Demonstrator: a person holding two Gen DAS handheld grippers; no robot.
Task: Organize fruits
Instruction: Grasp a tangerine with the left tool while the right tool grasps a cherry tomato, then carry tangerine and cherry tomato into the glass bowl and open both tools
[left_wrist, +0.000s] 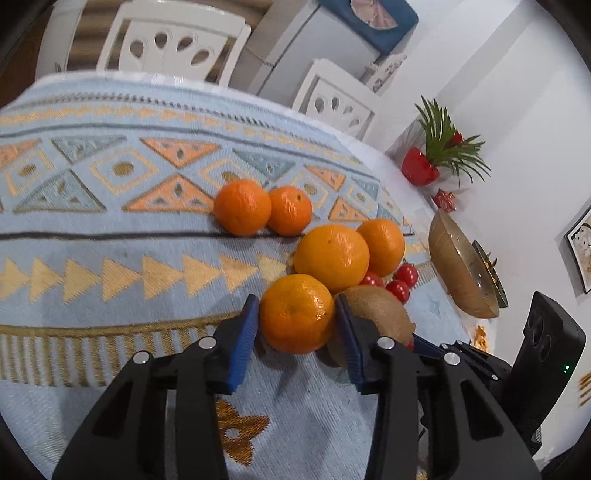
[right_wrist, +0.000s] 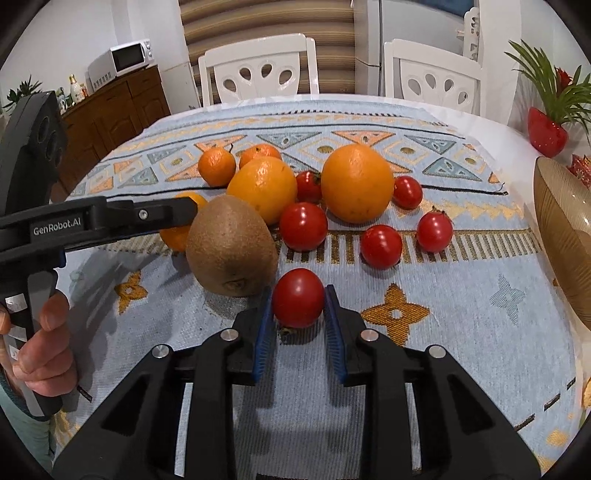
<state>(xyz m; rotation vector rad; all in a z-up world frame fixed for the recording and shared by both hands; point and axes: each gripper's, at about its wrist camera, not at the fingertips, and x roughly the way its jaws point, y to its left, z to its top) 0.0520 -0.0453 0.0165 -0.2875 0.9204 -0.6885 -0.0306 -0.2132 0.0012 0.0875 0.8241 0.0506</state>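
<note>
A woven cloth (right_wrist: 461, 332) in pale blue covers the table, banded with orange and grey-blue triangles, gold arrowheads and a ribbed gold stripe. Two white chairs (right_wrist: 258, 66) with teardrop cut-outs stand at the far edge. Behind them are a striped brown blind and pale walls. A microwave (right_wrist: 122, 59) sits on a dark wooden sideboard at the left, and a glossy red vase (right_wrist: 546, 129) of green fronds stands at the right.

The fruit lies in a loose cluster in the middle of the cloth. Two large, smooth-dimpled oranges (right_wrist: 356, 182) sit among small pebbly mandarins (right_wrist: 217, 166) and shiny round tomatoes (right_wrist: 303, 226), with a fuzzy brown egg-shaped kiwi (right_wrist: 231, 245) nearest the camera. A ribbed golden bowl (right_wrist: 565, 229) rests at the right edge of the table, well apart from the cluster.

The left tool (left_wrist: 297, 319) is black plastic with ridged blue pads. It is clamped on a mandarin (left_wrist: 297, 317), one pad pressing each side, with the kiwi just beside its right finger. The right tool (right_wrist: 298, 299), of the same make, is clamped on a glossy red tomato (right_wrist: 298, 297) that sits just in front of the kiwi. In the right wrist view a hand (right_wrist: 40, 350) grips the left tool's handle.
</note>
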